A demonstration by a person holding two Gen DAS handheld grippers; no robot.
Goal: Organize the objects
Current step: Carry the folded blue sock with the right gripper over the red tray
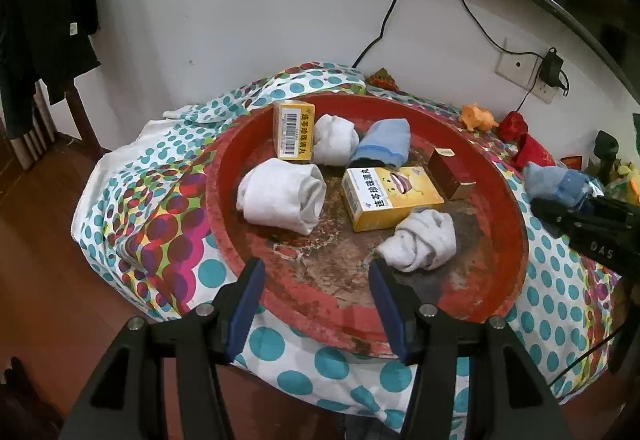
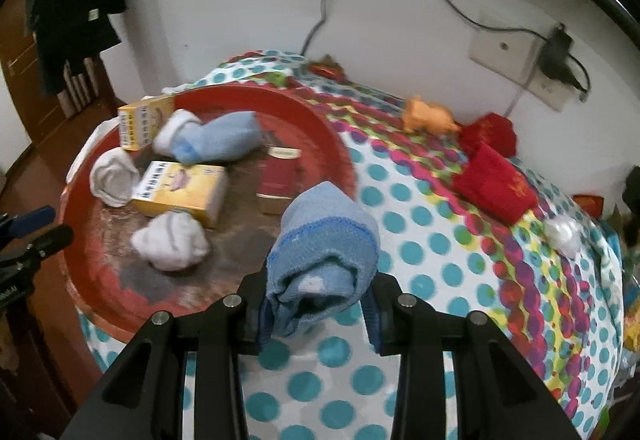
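Rolled blue sock (image 2: 324, 256) sits clamped between the fingers of the right gripper (image 2: 318, 310), held above the polka-dot cloth (image 2: 420, 252) covering the desk, just right of the red tray (image 2: 320, 128). The left gripper (image 1: 316, 280) stands apart, fingers wide and holding nothing, at the near rim of that tray. Ahead of the left gripper lie a yellow box (image 1: 390, 196), a knotted white sock (image 1: 420, 240) and a rolled white sock (image 1: 282, 194); farther ahead are a second blue sock (image 1: 382, 144) and another yellow box (image 1: 293, 130). Beyond the right gripper rests an orange toy (image 2: 428, 114), probably an animal figure; motion blur prevents confirmation.
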